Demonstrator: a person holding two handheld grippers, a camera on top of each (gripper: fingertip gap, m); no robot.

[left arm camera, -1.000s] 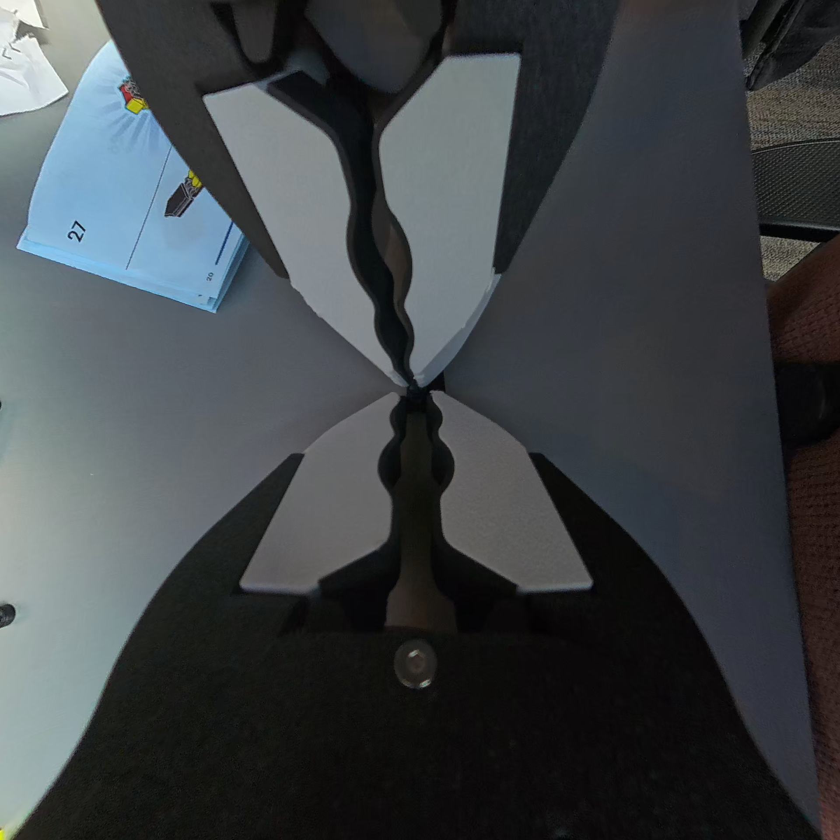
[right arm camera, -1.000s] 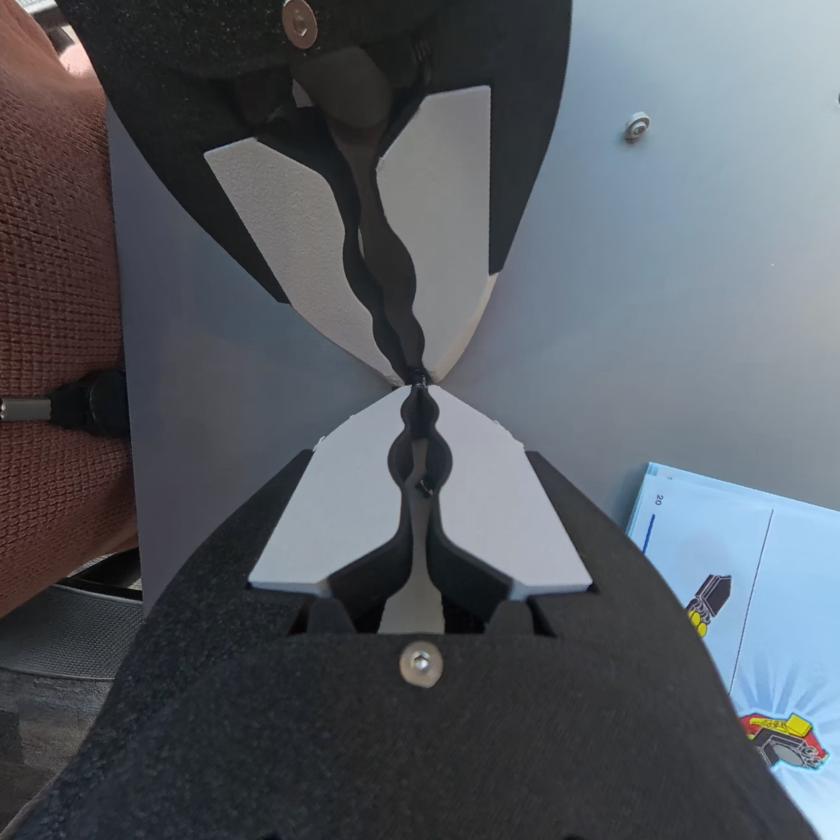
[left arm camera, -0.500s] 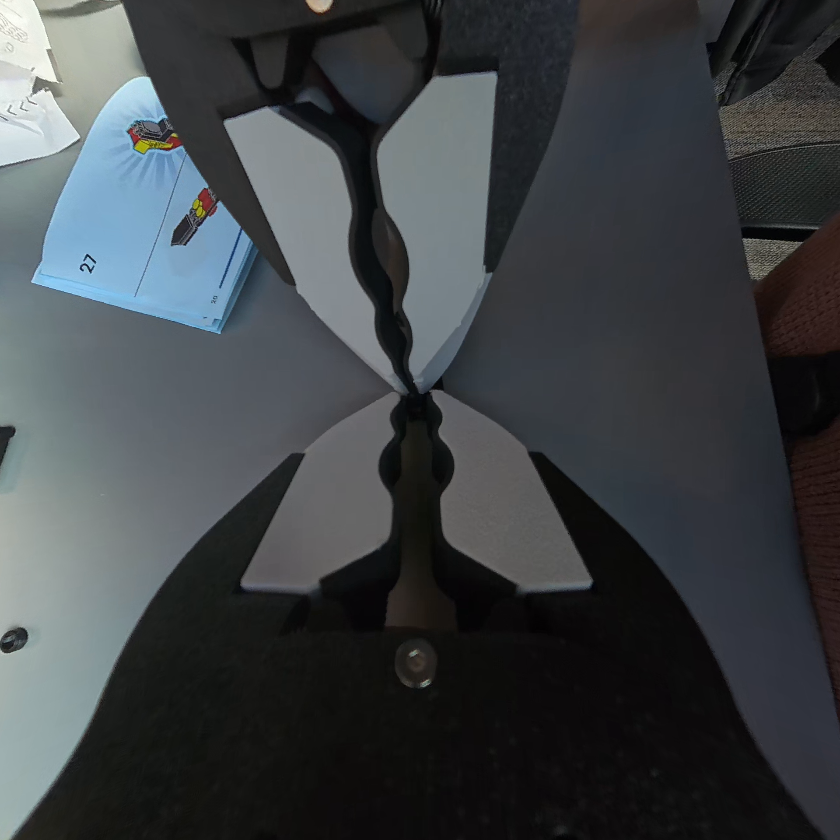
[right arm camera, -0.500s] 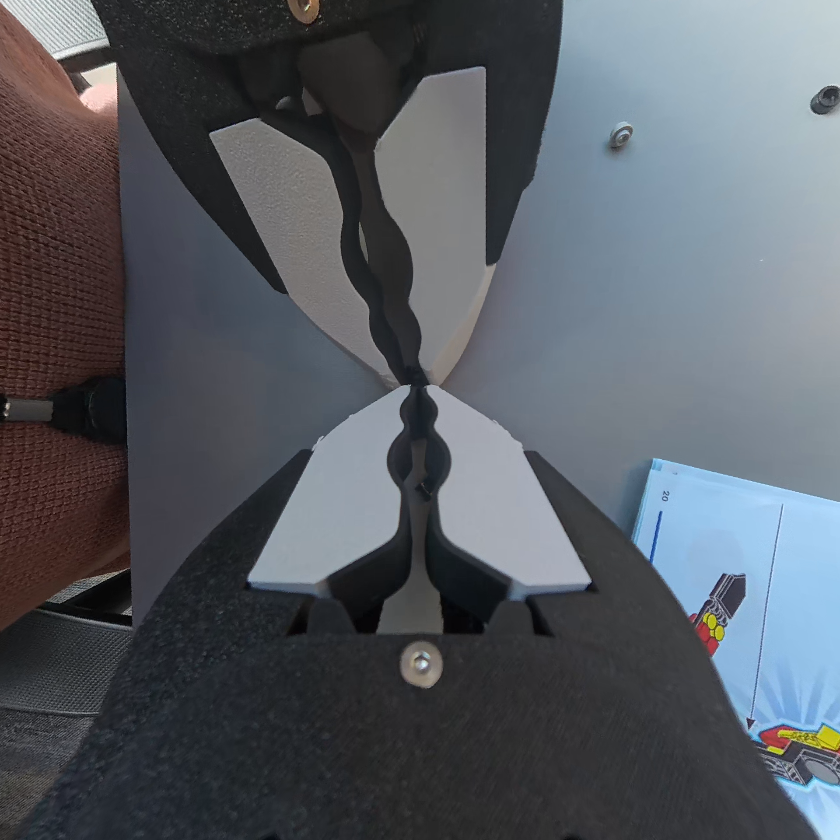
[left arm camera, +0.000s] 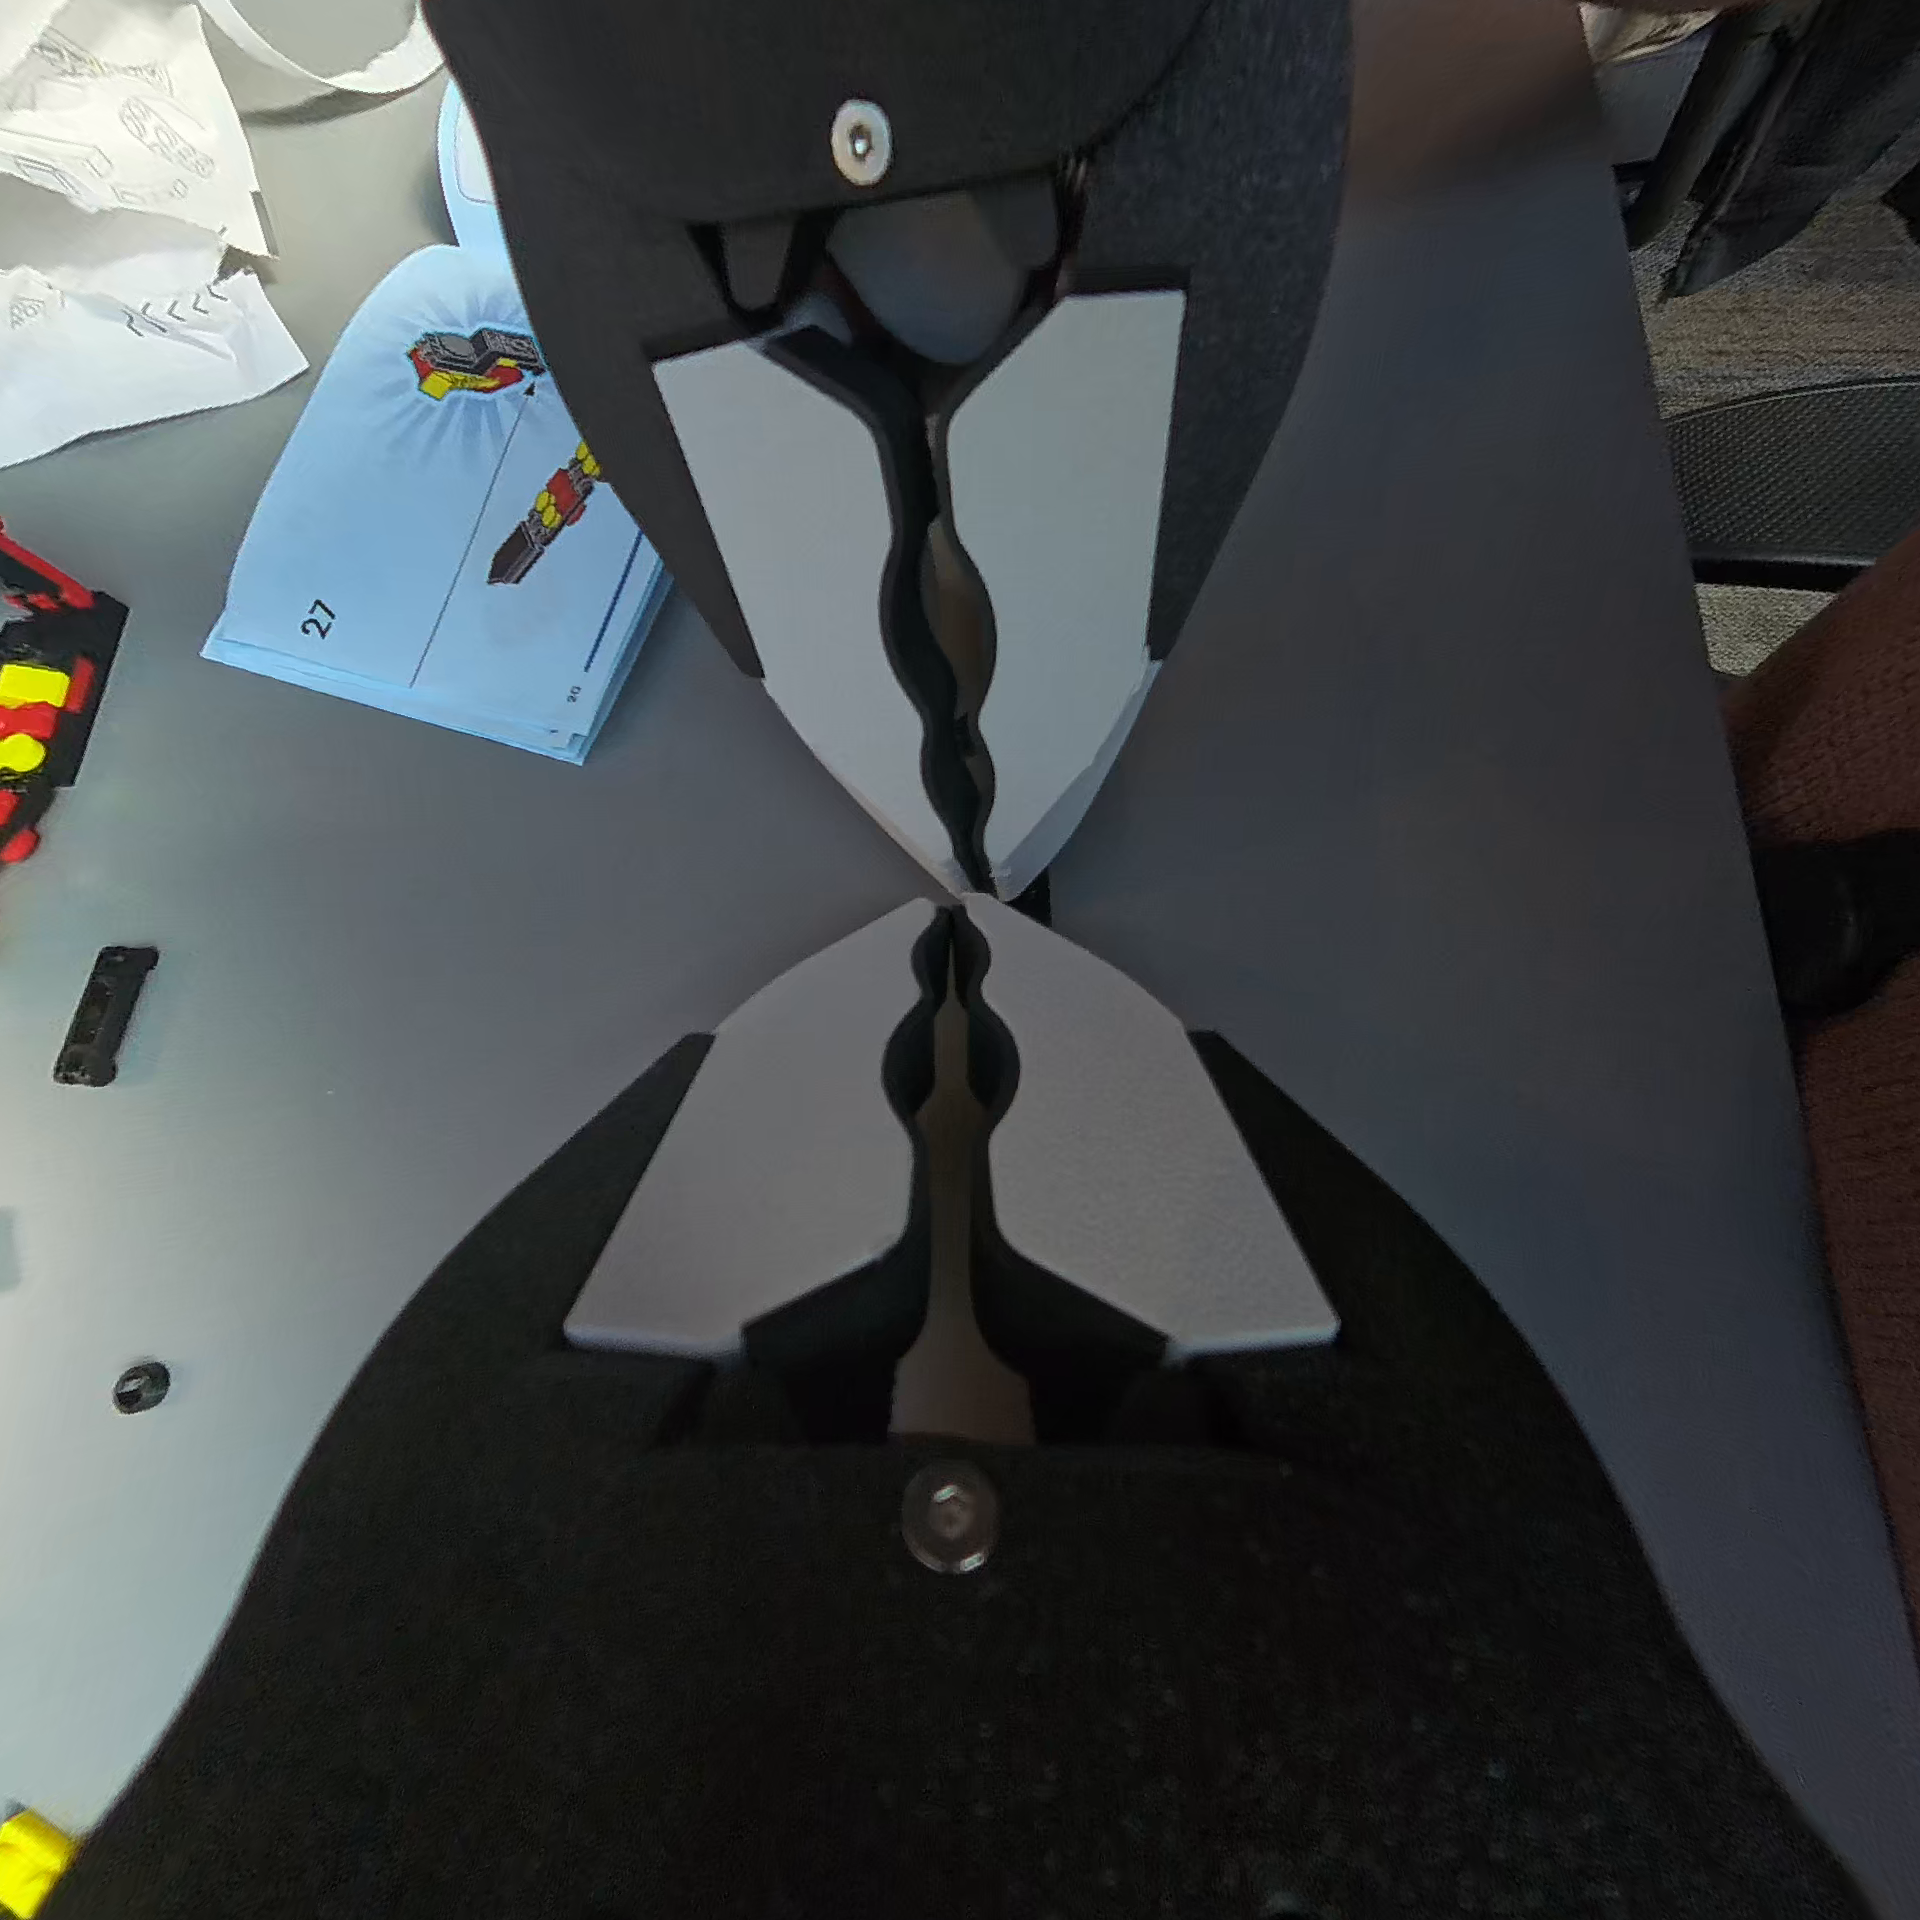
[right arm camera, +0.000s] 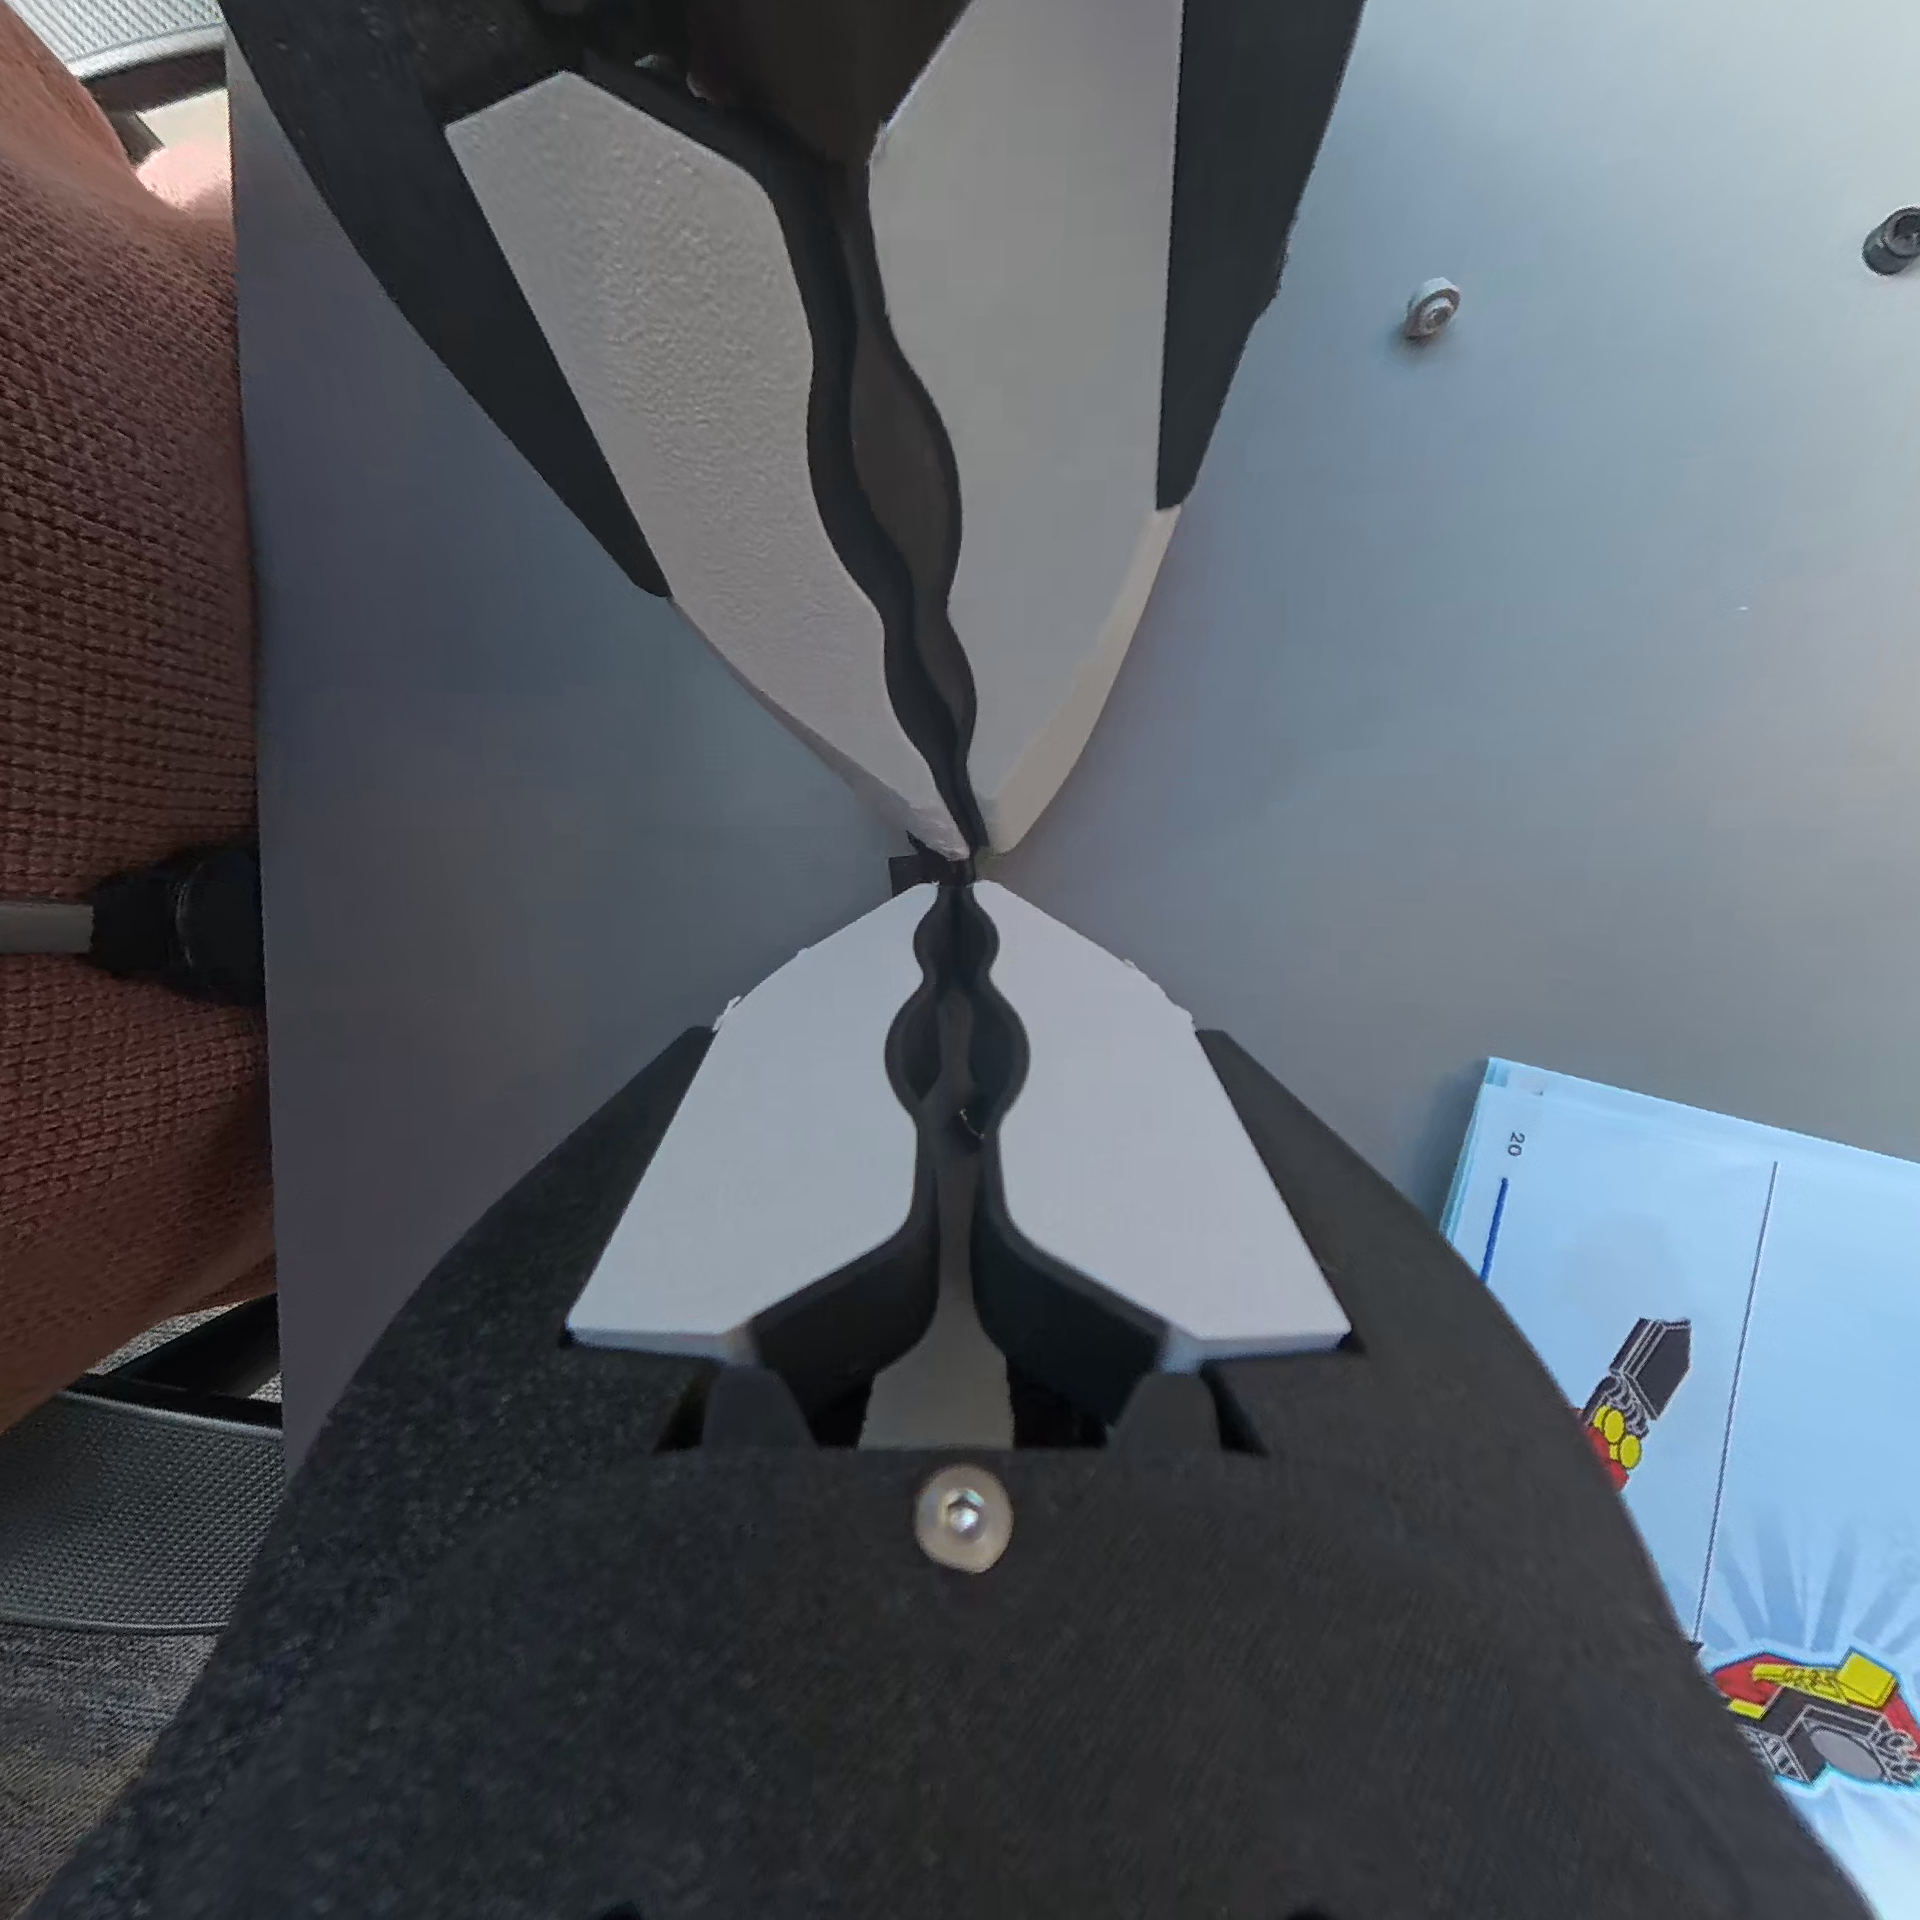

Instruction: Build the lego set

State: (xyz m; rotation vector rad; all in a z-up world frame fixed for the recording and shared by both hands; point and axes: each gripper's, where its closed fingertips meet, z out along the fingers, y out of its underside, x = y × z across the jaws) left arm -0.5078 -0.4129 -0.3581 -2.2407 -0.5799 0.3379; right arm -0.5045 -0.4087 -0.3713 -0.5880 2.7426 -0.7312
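My left gripper and right gripper are both shut and meet tip to tip above the grey table. In the left wrist view the right gripper comes in from the top. In the right wrist view the left gripper comes in from the top. A tiny black piece is pinched where the tips meet, mostly hidden; a sliver of it shows in the left wrist view. A part-built red, yellow and black model lies at the left edge.
A blue instruction booklet lies open nearby. Loose pieces lie around: a black bar, a black ring, a yellow piece, a grey stud. Torn paper bags lie far left. A red-brown chair stands past the table edge. The tips of both grippers are at nearly the same place.
Both grippers stay shut and tip to tip. The pair has shifted over the table, so the booklet has slid in the views and the model and loose pieces have come into the left view.
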